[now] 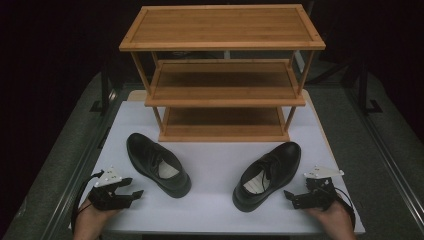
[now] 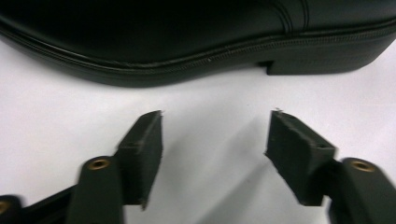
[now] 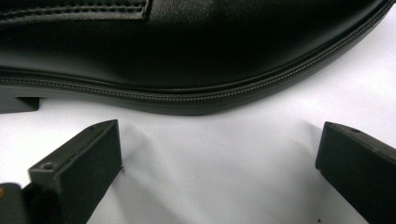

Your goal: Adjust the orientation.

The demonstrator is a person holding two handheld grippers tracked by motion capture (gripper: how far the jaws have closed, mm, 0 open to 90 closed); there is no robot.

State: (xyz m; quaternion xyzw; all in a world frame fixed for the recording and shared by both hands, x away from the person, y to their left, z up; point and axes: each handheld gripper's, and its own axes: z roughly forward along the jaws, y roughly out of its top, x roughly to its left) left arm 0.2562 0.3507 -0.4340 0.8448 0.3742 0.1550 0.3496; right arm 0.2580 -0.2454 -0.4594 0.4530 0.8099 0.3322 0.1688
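Left gripper [image 1: 134, 187]: held in the left hand [image 1: 90, 220] at the near left of the white table [image 1: 215, 175]; its jaws are spread with nothing between them, pointed at the side of the left shoe [image 1: 157, 162] and kept just short of it.
Right gripper [image 1: 292, 197]: held in the right hand [image 1: 332, 220] at the near right of the table; its jaws are spread wide and empty, aimed at the side of the right shoe [image 1: 267, 174], close to it but apart.
Left shoe: black leather, laid on the table in front of the shelf [image 1: 222, 75], toe toward the shelf's left leg.
Right shoe: black, laced, laid in front of the shelf, toe toward its right leg.
Shelf: wooden, three tiers, stood at the far side of the table.
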